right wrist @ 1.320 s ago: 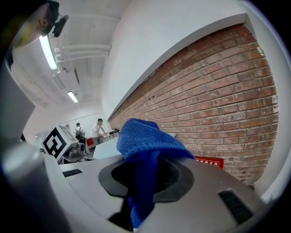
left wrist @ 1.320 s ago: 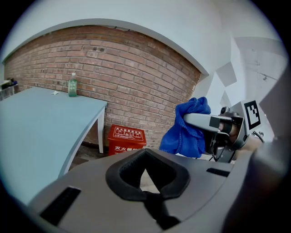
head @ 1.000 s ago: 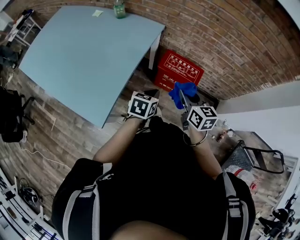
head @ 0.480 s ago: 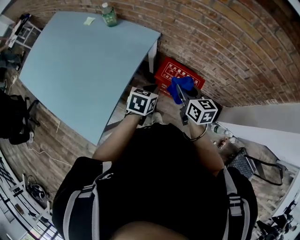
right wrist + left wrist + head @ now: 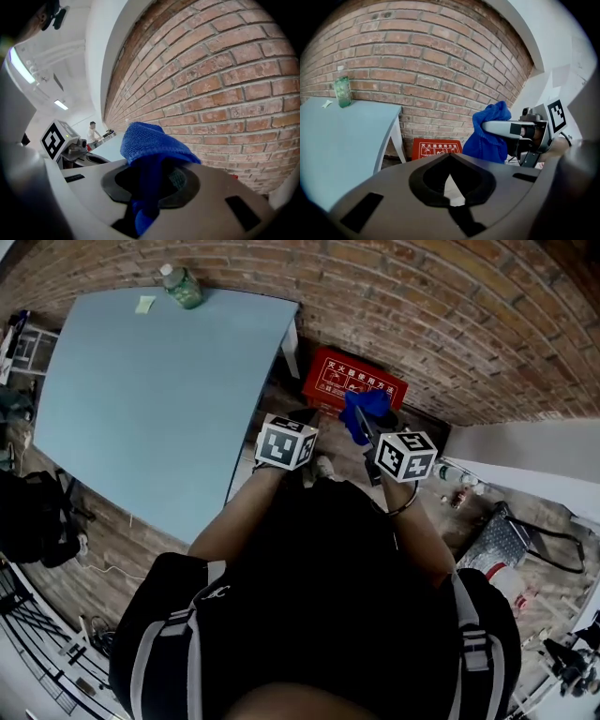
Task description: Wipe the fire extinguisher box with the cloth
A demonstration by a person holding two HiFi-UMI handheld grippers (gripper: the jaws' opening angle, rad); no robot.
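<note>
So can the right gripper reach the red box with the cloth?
Probably yes. The right gripper, shut on the cloth, points toward the box on the floor by the wall. Nothing shows between them, and the table stands off to the side. It must go lower first.

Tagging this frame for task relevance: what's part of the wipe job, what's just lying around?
Job: blue cloth, clamped in right gripper; red fire extinguisher box on the floor.
Lying around: green bottle and yellowish note on the light blue table; left gripper, shut, empty.
</note>
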